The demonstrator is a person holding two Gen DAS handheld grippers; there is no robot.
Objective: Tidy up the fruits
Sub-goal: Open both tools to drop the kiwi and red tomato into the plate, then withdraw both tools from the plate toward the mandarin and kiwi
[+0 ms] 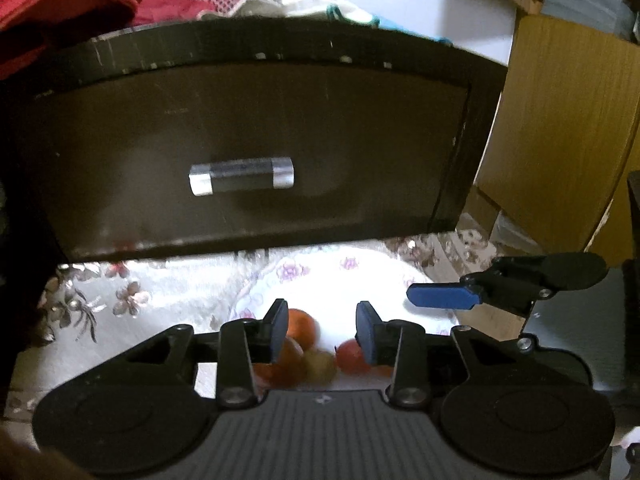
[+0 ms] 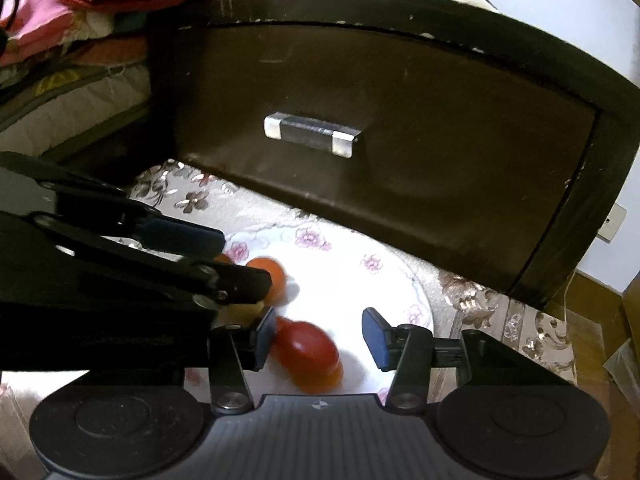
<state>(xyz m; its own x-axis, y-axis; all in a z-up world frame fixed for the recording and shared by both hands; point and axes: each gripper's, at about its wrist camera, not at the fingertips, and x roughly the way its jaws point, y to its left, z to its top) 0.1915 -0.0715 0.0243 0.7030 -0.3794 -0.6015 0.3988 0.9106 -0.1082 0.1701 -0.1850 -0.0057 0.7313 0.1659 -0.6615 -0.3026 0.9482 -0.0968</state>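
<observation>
A white plate with pink flowers [image 1: 344, 276] [image 2: 360, 276] lies on a floral cloth in front of a dark drawer. On it are several fruits: an orange one [image 1: 302, 326] [image 2: 274, 276], a red one [image 1: 350, 356] [image 2: 310, 350] and a pale green one [image 1: 320, 364]. My left gripper [image 1: 322, 330] is open above the fruits, holding nothing. My right gripper [image 2: 318, 338] is open over the plate, with the red fruit just below its left finger. The right gripper's fingers [image 1: 444, 298] show at the right in the left wrist view.
A dark brown drawer front [image 1: 256, 152] [image 2: 400, 152] with a silver handle [image 1: 242, 176] [image 2: 310, 134] stands just behind the plate. Red and pink clothes [image 1: 60, 12] lie on top. A wooden cabinet [image 1: 560, 132] stands to the right.
</observation>
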